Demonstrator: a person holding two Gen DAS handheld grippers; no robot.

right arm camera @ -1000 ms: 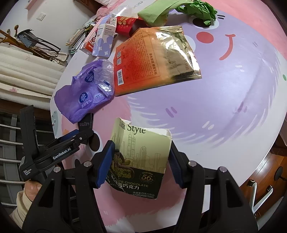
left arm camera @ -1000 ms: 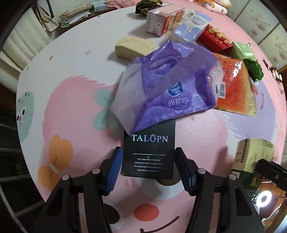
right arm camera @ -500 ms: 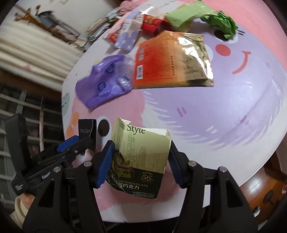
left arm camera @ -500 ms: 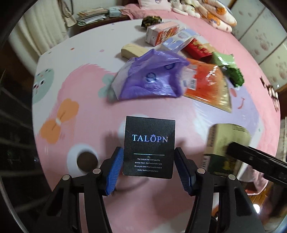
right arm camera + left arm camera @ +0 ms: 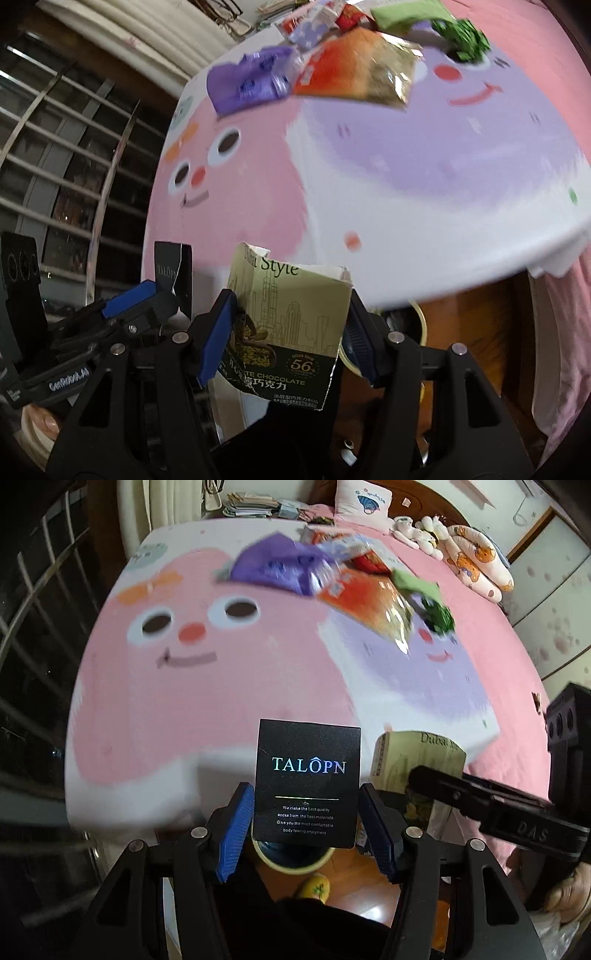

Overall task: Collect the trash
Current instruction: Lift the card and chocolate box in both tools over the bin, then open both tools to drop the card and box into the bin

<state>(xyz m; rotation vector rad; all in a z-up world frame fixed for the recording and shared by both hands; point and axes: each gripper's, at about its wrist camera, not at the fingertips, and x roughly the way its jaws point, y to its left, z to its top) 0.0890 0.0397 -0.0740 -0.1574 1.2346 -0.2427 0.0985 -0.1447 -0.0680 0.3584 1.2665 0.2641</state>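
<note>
My left gripper [image 5: 306, 827] is shut on a black TALOPN sock card [image 5: 308, 782], held upright past the near edge of the cartoon-print table [image 5: 192, 686]. A round yellow-rimmed bin [image 5: 295, 860] shows on the floor below the card. My right gripper [image 5: 286, 343] is shut on a torn olive chocolate box [image 5: 291, 314], also off the table's edge. In the right wrist view the left gripper [image 5: 147, 299] with its card [image 5: 173, 273] sits just to the left. The chocolate box [image 5: 413, 760] appears beside the card in the left wrist view.
At the table's far end lie a purple plastic wrapper [image 5: 280, 568], an orange-gold foil pouch [image 5: 369, 598], green wrappers [image 5: 428, 594] and cartons [image 5: 314, 22]. A pink bed with plush toys [image 5: 472, 565] is to the right, a window grille [image 5: 74, 147] to the left. Wooden floor lies below.
Both grippers have pulled back from the middle of the table to beyond its near edge, each carrying its item. The remaining trash now looks far away, and the floor with the bin has come into view.
</note>
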